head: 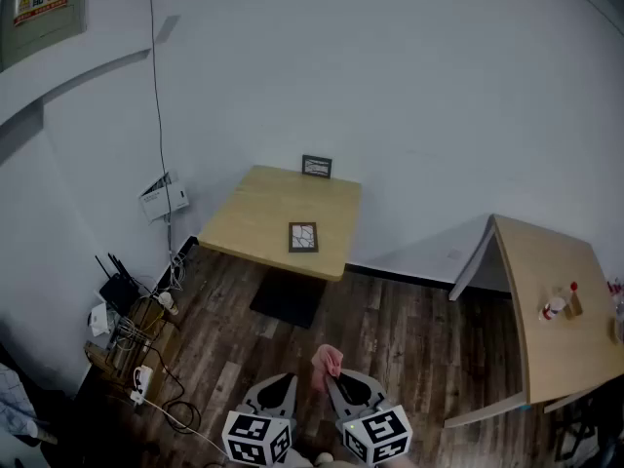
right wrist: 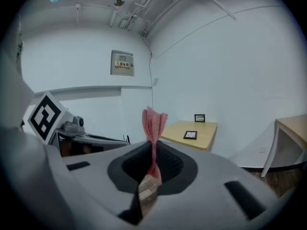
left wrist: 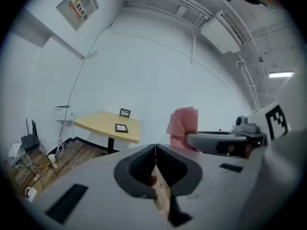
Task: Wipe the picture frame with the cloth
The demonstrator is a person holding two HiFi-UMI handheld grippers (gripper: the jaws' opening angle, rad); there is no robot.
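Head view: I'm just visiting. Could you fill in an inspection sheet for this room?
Surface: wooden table, against the wall.
Job's things: picture frame flat on the table; second frame upright at its back edge; pink cloth off the table.
Clutter: bottles on the side table at right.
Grippers: left hand-held gripper shut, empty; right hand-held gripper shut on the cloth.
Cables: tangle on the floor at left; one cable up the wall.
Surroundings: white walls, dark wood floor, wall cabinet.

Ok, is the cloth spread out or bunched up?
Bunched up: the pink cloth stands crumpled in the right gripper, whose jaws are closed on it.
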